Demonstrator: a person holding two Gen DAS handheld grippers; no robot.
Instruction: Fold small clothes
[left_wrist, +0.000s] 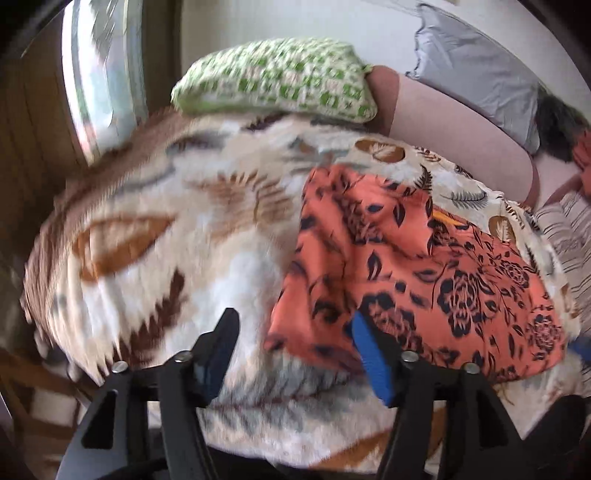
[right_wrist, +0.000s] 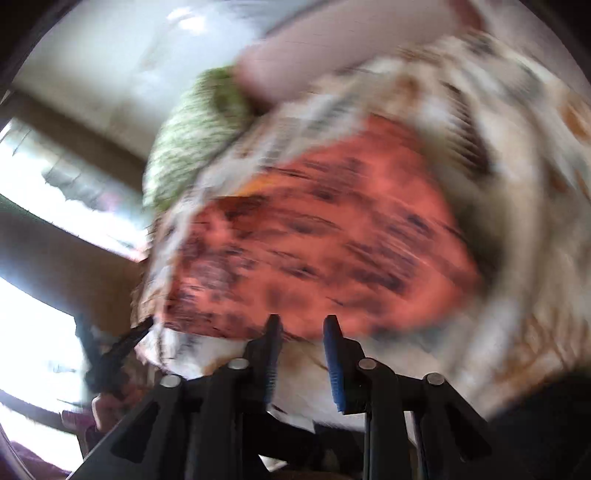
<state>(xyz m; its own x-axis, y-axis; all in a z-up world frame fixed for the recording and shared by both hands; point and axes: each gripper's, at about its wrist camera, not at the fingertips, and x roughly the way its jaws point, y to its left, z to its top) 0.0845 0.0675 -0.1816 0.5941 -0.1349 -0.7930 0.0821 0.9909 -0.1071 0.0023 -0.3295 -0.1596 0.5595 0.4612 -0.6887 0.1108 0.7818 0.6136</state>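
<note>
An orange garment with a black flower print (left_wrist: 417, 273) lies spread on a furry cream and brown blanket (left_wrist: 177, 236). My left gripper (left_wrist: 295, 332) is open, its jaws wide apart, just in front of the garment's near left corner, with its right finger (left_wrist: 369, 354) at the cloth's edge. In the blurred right wrist view the same garment (right_wrist: 325, 243) fills the middle. My right gripper (right_wrist: 301, 328) is open with a smaller gap, at the garment's near edge, holding nothing. The other gripper (right_wrist: 122, 343) shows dimly at the left.
A green and white knitted pillow (left_wrist: 277, 81) lies at the blanket's far end, beside a pink bolster (left_wrist: 454, 129) and a grey pillow (left_wrist: 476, 70). A striped cloth (left_wrist: 569, 236) is at the right. A window (left_wrist: 96, 74) is at the left.
</note>
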